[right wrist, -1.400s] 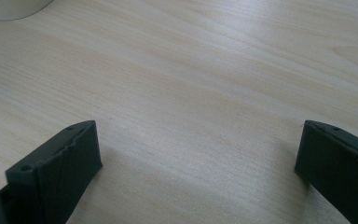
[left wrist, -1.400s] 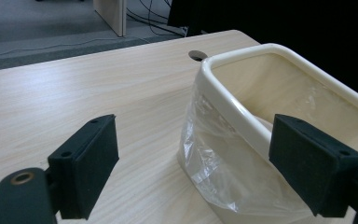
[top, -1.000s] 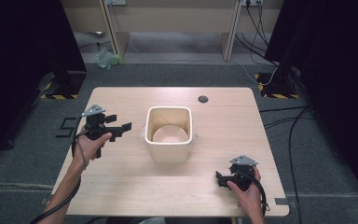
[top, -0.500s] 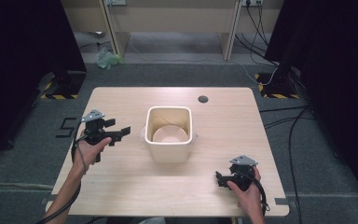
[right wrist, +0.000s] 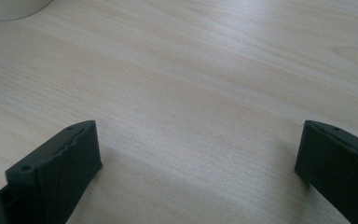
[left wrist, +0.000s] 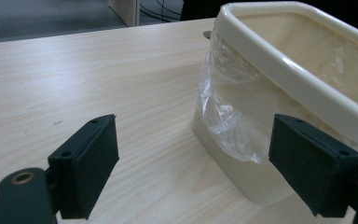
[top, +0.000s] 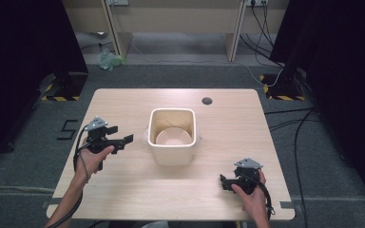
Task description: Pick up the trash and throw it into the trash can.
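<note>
Your table spans the middle of the high view, with the cream bin at its centre and a clear plastic liner draped over the bin's near wall. Your left gripper, jaws wide apart, sits just left of the bin; I judge the liner edge is your target, so approach level and pinch film only. Your right gripper, lower right, also gapes, empty.
</note>
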`<state>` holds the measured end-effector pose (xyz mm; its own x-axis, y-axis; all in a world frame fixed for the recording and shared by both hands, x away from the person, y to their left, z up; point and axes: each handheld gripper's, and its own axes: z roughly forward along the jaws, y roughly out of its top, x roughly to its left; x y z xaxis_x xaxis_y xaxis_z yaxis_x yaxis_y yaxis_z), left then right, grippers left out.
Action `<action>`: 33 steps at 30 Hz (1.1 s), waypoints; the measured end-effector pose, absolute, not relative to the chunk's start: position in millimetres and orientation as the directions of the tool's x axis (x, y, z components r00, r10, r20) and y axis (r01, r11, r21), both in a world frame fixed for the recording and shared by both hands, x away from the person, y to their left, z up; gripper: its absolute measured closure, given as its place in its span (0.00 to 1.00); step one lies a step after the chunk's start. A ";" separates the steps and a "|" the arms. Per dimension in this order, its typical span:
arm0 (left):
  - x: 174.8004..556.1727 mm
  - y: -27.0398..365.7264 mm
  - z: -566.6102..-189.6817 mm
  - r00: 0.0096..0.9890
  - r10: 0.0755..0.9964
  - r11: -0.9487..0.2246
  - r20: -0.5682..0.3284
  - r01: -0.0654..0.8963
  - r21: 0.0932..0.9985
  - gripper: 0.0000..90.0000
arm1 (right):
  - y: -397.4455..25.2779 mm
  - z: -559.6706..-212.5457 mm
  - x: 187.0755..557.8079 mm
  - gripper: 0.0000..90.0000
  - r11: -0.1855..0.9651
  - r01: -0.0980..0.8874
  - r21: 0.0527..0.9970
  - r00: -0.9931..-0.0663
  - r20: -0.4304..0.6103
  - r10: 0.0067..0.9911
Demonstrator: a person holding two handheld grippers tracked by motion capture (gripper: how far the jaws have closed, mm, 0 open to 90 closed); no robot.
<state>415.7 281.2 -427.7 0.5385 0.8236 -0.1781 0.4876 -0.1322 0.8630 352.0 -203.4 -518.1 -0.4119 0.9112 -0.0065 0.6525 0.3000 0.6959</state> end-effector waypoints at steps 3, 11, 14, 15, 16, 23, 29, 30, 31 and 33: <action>413.7 280.7 -431.8 0.541 0.822 -0.135 -0.180 0.492 0.860 0.16 | -203.4 -518.1 352.0 0.00 0.301 0.652 0.696 -0.413 -0.007 0.911; 409.7 280.5 -441.4 0.538 0.823 -0.140 -0.182 0.502 0.853 0.16 | -203.4 -518.1 352.0 0.00 0.300 0.653 0.696 -0.412 -0.006 0.911; 409.0 280.8 -443.7 0.536 0.825 -0.144 -0.179 0.505 0.851 0.16 | -203.3 -518.1 352.0 0.00 0.300 0.653 0.696 -0.412 -0.006 0.911; 408.2 281.3 -446.0 0.536 0.825 -0.146 -0.179 0.508 0.849 0.16 | -203.3 -518.1 352.0 0.00 0.300 0.653 0.696 -0.412 -0.006 0.911; 407.7 281.5 -447.2 0.534 0.826 -0.145 -0.180 0.510 0.848 0.16 | -203.3 -518.1 352.0 0.00 0.300 0.653 0.696 -0.412 -0.006 0.911; 404.8 282.0 -456.0 0.533 0.826 -0.156 -0.181 0.526 0.836 0.16 | -203.4 -518.1 352.0 0.00 0.301 0.652 0.696 -0.413 -0.007 0.911; 400.1 279.5 -464.7 0.540 0.824 -0.178 -0.171 0.534 0.826 0.16 | -203.4 -518.1 352.0 0.00 0.301 0.652 0.696 -0.413 -0.007 0.911; 399.5 279.2 -465.7 0.541 0.824 -0.182 -0.169 0.535 0.825 0.16 | -203.4 -518.1 352.0 0.00 0.301 0.652 0.696 -0.413 -0.007 0.911; 398.8 279.0 -466.6 0.542 0.823 -0.183 -0.170 0.536 0.824 0.16 | -203.5 -518.1 352.1 0.00 0.302 0.651 0.696 -0.414 -0.008 0.910; 398.0 278.8 -467.4 0.542 0.823 -0.184 -0.169 0.537 0.823 0.16 | -203.4 -518.1 352.0 0.00 0.301 0.652 0.696 -0.413 -0.007 0.911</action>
<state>398.0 278.8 -467.4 0.5425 0.8228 -0.1694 0.5367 -0.1843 0.8234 352.0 -203.4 -518.1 -0.4127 0.9108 -0.0072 0.6519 0.3010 0.6960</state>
